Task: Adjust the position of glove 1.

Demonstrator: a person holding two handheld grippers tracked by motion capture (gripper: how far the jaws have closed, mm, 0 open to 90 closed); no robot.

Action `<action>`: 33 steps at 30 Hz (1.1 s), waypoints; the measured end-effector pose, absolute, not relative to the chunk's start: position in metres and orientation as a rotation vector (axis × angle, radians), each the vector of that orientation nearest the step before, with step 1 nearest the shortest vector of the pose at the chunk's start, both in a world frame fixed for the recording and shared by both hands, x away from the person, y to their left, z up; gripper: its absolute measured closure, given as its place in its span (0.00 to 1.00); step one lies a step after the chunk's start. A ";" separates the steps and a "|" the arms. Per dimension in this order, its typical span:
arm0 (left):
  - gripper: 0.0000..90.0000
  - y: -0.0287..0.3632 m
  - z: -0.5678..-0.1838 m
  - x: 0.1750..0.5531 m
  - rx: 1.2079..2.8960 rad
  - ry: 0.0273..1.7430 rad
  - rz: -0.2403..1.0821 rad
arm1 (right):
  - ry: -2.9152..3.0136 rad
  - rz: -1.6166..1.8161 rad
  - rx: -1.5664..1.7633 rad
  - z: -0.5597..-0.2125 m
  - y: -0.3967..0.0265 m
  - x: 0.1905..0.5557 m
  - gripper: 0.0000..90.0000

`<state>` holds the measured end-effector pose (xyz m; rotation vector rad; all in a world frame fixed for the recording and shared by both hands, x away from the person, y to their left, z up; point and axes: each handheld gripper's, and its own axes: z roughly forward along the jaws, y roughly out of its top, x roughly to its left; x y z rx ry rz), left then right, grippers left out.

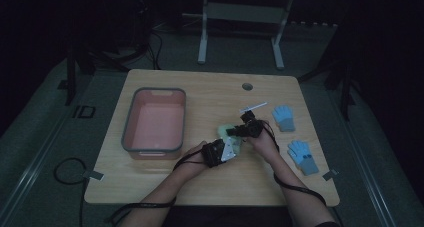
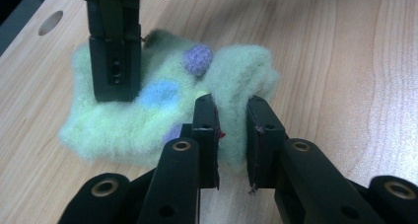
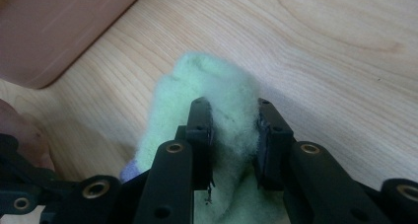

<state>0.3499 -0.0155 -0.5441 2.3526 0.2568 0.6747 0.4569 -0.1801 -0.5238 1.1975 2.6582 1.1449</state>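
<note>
A pale green fuzzy glove (image 1: 225, 130) with blue and purple dots lies on the wooden table (image 1: 210, 182), right of centre. In the left gripper view my left gripper (image 2: 231, 137) is shut on a fold at the near edge of the glove (image 2: 123, 120). The right gripper (image 2: 114, 61) comes down on the glove's far side. In the right gripper view its jaws (image 3: 232, 140) pinch a raised bunch of the green glove (image 3: 222, 86). From above, the left gripper (image 1: 233, 147) and right gripper (image 1: 234, 132) meet over the glove, each in a hand.
A pink bin with a grey rim (image 1: 160, 90) stands left of the hands; its corner (image 3: 49, 26) lies close to the right gripper. Two blue gloves (image 1: 284, 117) (image 1: 303, 156) lie at the table's right edge. A white strip (image 1: 253, 107) and a cable hole (image 1: 247, 86) are farther back.
</note>
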 end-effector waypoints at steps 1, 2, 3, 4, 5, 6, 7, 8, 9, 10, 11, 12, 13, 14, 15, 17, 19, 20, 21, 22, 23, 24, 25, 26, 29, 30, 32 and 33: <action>0.86 -0.016 -0.542 0.350 2.357 0.257 0.669 | 2.656 1.148 1.195 -0.522 -0.180 0.456 0.81; 0.87 -0.016 -0.539 0.349 2.354 0.253 0.674 | 2.657 1.150 1.186 -0.520 -0.180 0.456 0.81; 0.87 -0.015 -0.535 0.349 2.355 0.252 0.673 | 2.653 1.151 1.180 -0.517 -0.180 0.455 0.81; 0.87 -0.015 -0.532 0.349 2.353 0.253 0.671 | 2.652 1.161 1.173 -0.514 -0.180 0.454 0.81; 0.87 -0.014 -0.528 0.349 2.353 0.249 0.682 | 2.650 1.173 1.169 -0.511 -0.181 0.454 0.81; 0.87 -0.013 -0.524 0.349 2.351 0.252 0.676 | 2.642 1.181 1.164 -0.507 -0.181 0.453 0.81; 0.87 -0.012 -0.521 0.349 2.350 0.254 0.670 | 2.639 1.192 1.160 -0.503 -0.181 0.453 0.81; 0.87 -0.011 -0.516 0.348 2.346 0.249 0.682 | 2.640 1.201 1.152 -0.500 -0.181 0.452 0.81; 0.87 -0.009 -0.512 0.348 2.349 0.246 0.684 | 2.629 1.211 1.143 -0.496 -0.180 0.451 0.81; 0.87 -0.008 -0.509 0.347 2.348 0.245 0.682 | 2.629 1.214 1.127 -0.492 -0.180 0.450 0.81; 0.87 -0.007 -0.505 0.346 2.353 0.239 0.691 | 2.629 1.215 1.117 -0.489 -0.179 0.449 0.81; 0.87 -0.005 -0.502 0.345 2.356 0.235 0.694 | 2.627 1.220 1.110 -0.486 -0.178 0.449 0.81; 0.87 -0.003 -0.498 0.344 2.354 0.236 0.696 | 2.629 1.224 1.100 -0.483 -0.177 0.448 0.81; 0.87 -0.001 -0.495 0.344 2.353 0.236 0.698 | 2.629 1.233 1.092 -0.480 -0.175 0.448 0.81; 0.87 0.000 -0.492 0.343 2.357 0.234 0.701 | 2.629 1.238 1.090 -0.479 -0.175 0.447 0.81; 0.87 0.004 -0.487 0.342 2.358 0.235 0.702 | 2.633 1.251 1.071 -0.475 -0.172 0.447 0.81; 0.87 0.007 -0.483 0.341 2.370 0.226 0.713 | 2.635 1.252 1.055 -0.470 -0.170 0.446 0.81; 0.87 0.008 -0.482 0.340 2.374 0.221 0.717 | 2.635 1.255 1.051 -0.468 -0.168 0.446 0.81; 0.87 0.009 -0.480 0.340 2.373 0.223 0.715 | 2.638 1.261 1.042 -0.467 -0.167 0.446 0.81; 0.87 0.010 -0.478 0.339 2.377 0.223 0.720 | 2.639 1.260 1.035 -0.465 -0.166 0.445 0.81; 0.87 0.011 -0.477 0.339 2.378 0.218 0.728 | 2.638 1.259 1.027 -0.463 -0.164 0.445 0.81; 0.87 0.011 -0.477 0.338 2.376 0.218 0.728 | 2.636 1.262 1.021 -0.462 -0.163 0.444 0.81; 0.87 0.012 -0.476 0.337 2.377 0.219 0.722 | 2.638 1.263 1.011 -0.461 -0.161 0.443 0.81; 0.87 0.013 -0.475 0.336 2.381 0.212 0.730 | 2.642 1.265 1.000 -0.461 -0.160 0.443 0.81; 0.87 0.020 -0.472 0.336 2.393 0.201 0.738 | 2.647 1.271 0.992 -0.458 -0.156 0.443 0.81; 0.87 0.023 -0.470 0.336 2.392 0.204 0.737 | 2.648 1.276 0.993 -0.457 -0.153 0.444 0.81; 0.87 0.030 -0.465 0.337 2.397 0.210 0.740 | 2.647 1.284 0.979 -0.454 -0.148 0.445 0.81; 0.87 0.033 -0.463 0.337 2.397 0.216 0.740 | 2.651 1.292 0.975 -0.452 -0.145 0.445 0.81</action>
